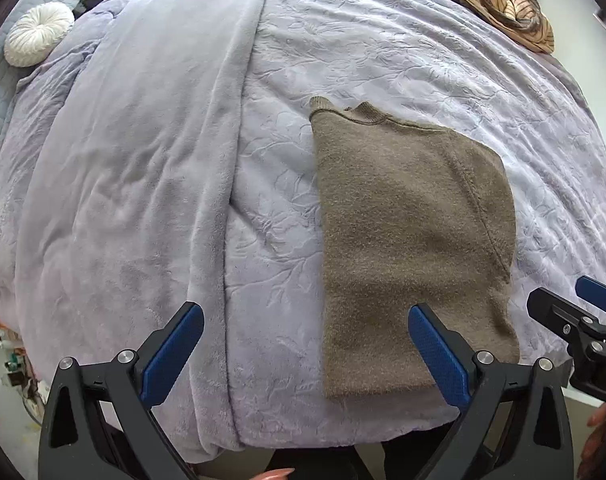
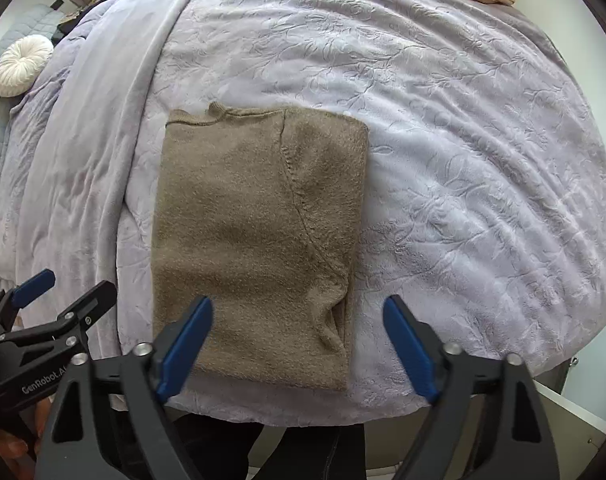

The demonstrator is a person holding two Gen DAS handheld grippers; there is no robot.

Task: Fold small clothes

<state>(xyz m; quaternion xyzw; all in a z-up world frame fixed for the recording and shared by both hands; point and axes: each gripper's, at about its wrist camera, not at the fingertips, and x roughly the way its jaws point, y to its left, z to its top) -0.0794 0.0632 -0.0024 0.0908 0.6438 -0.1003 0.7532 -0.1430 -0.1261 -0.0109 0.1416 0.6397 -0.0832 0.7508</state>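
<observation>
1. While both tools hang released above the bed (image 1: 383,60), the left gripper (image 1: 305,344) and right gripper (image 2: 299,338) grasp nothing
2. Folded brown sweater (image 2: 259,240) lies flat near the bed's front edge

A bed (image 1: 383,60) under a lilac blanket (image 2: 443,160) carries a folded brown sweater (image 2: 255,240) and a striped garment (image 1: 503,4).

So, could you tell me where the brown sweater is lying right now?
The brown sweater lies folded flat on the lilac blanket near the bed's front edge, centre-left in the right wrist view, below both open grippers and far from the round white cushion.
</observation>
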